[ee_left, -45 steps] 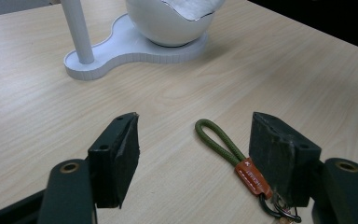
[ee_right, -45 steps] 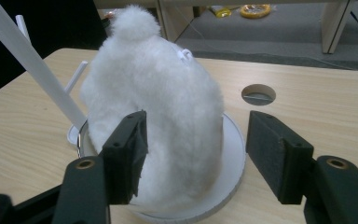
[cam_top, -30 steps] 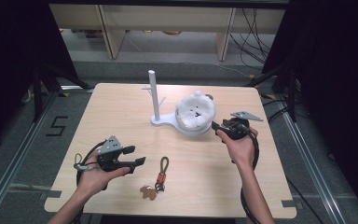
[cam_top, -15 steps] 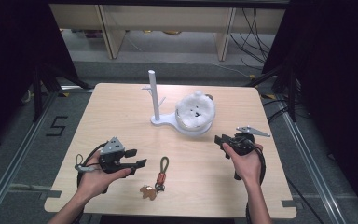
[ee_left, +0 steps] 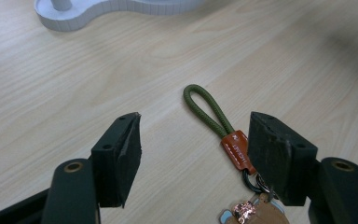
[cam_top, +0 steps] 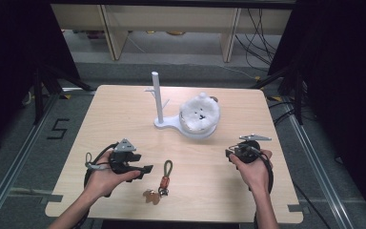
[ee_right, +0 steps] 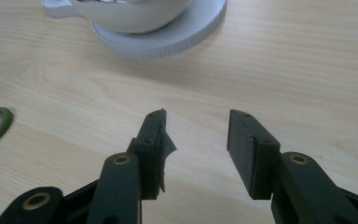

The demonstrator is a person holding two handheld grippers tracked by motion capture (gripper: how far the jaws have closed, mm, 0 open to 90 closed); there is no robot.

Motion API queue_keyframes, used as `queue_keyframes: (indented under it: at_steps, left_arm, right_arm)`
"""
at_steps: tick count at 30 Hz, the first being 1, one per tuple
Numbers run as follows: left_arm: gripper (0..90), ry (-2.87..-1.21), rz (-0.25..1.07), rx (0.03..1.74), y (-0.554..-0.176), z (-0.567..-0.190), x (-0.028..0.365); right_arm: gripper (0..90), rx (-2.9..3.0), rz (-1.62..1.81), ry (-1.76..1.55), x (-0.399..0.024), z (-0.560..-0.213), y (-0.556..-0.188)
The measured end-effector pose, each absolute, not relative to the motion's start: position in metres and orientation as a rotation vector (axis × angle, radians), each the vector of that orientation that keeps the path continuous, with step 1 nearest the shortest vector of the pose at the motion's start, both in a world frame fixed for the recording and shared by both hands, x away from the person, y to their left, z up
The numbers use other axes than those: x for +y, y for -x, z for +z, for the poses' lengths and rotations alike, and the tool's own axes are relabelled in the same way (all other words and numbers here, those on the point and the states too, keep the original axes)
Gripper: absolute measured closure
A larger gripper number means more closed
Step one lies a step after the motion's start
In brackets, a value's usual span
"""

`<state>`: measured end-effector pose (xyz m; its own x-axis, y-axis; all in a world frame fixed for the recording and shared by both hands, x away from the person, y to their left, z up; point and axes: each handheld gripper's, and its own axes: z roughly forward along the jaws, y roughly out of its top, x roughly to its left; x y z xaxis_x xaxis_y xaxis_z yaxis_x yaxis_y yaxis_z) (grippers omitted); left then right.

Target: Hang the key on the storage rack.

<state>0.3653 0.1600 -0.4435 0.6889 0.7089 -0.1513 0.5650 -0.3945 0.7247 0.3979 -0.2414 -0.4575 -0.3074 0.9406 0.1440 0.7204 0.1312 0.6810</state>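
Note:
A keyring with an olive-green cord loop [cam_top: 167, 167] [ee_left: 208, 109], an orange tag [ee_left: 237, 150] and a small charm [cam_top: 151, 196] lies on the wooden table [cam_top: 124, 114] near its front edge. My left gripper [cam_top: 145, 169] [ee_left: 193, 156] hovers just left of it, open, the cord lying between its jaws close to the right one. A white stand [cam_top: 158, 98] with an upright post and a round base carries a white bowl-like object [cam_top: 199, 113]. My right gripper [cam_top: 228, 153] [ee_right: 196, 144] is open at the front right, pointing toward the stand's base [ee_right: 168, 37], nothing between its jaws.
Beyond the table's far edge are shelf legs [cam_top: 231, 43] and loose cables [cam_top: 257, 28] on the floor. A metal rail [cam_top: 14, 162] runs along the left side. Bare tabletop lies between the two grippers.
My right gripper has pulled back from beside the white bowl toward the front right of the table. The left gripper and keyring have stayed put.

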Motion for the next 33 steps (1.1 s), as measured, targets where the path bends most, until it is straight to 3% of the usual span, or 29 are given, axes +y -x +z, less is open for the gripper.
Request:
queue_keyframes:
  at_steps: [17, 33]
  left_arm:
    - [35.7, -2.382, 0.099, 1.018, -0.376, -0.457, 0.104]
    - [35.4, -2.419, 0.073, 1.113, -0.378, -0.474, 0.084]
  right_arm:
    - [55.8, 2.102, 0.921, -1.692, -0.232, -0.453, -0.391]
    - [55.0, 2.113, 0.909, -1.664, -0.233, -0.455, -0.393]
